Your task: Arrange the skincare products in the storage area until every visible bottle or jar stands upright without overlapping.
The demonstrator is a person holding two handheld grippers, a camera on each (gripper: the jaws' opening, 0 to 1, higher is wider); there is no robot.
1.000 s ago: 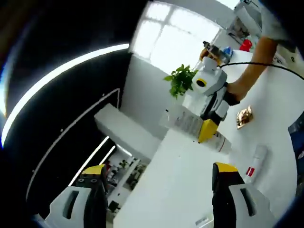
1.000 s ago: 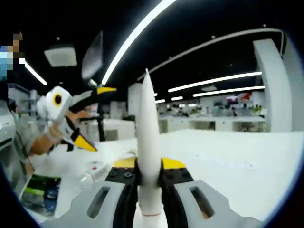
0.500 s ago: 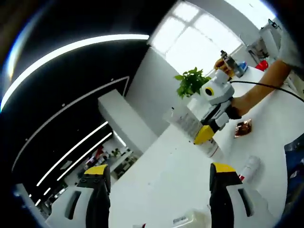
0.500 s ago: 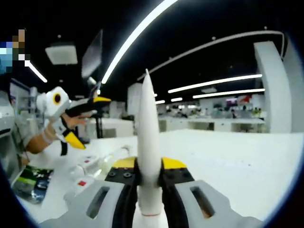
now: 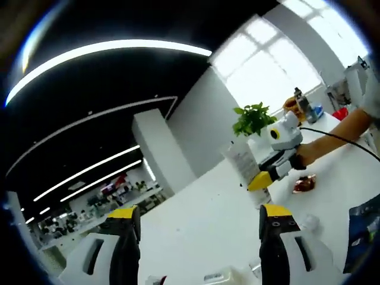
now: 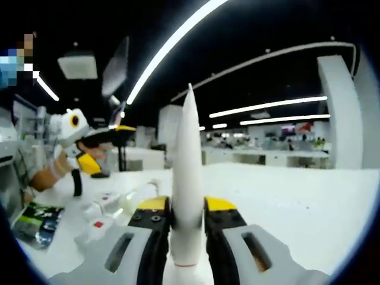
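While pinching the white tube (image 6: 187,148) low on its body, holding it point-up with the right gripper (image 6: 187,205), jaws narrowed hard onto both flanks. Carrying it above the white bench (image 6: 285,202), apparently not yet resting on it. Catching the same tube in the left gripper view, printed face turned this way and lower end hanging close over the bench; touching or not, being too small to tell. Appearing nearer upright and further off than a second ago, though owing partly to the left camera swinging upward and back. Reading that as the tube being squared up for placing.

Keeping the left gripper (image 5: 197,214) spread wide, holding nothing, lifted clear beside the work.

Leaving two or three small white bottles (image 6: 110,205) lying flat on the bench toward the left of the right gripper view, close together, near a green packet (image 6: 32,217). Passing a leafy plant (image 5: 252,117) behind the tube and a coppery object (image 5: 304,183) on the bench just beyond it.

Judging the step in hand as lowering the tube to stand on its cap. Judging the task far from finished, with the lying bottles still needing righting. Calling for a level descent and a gentle release, a tall narrow tube being prone to toppling.
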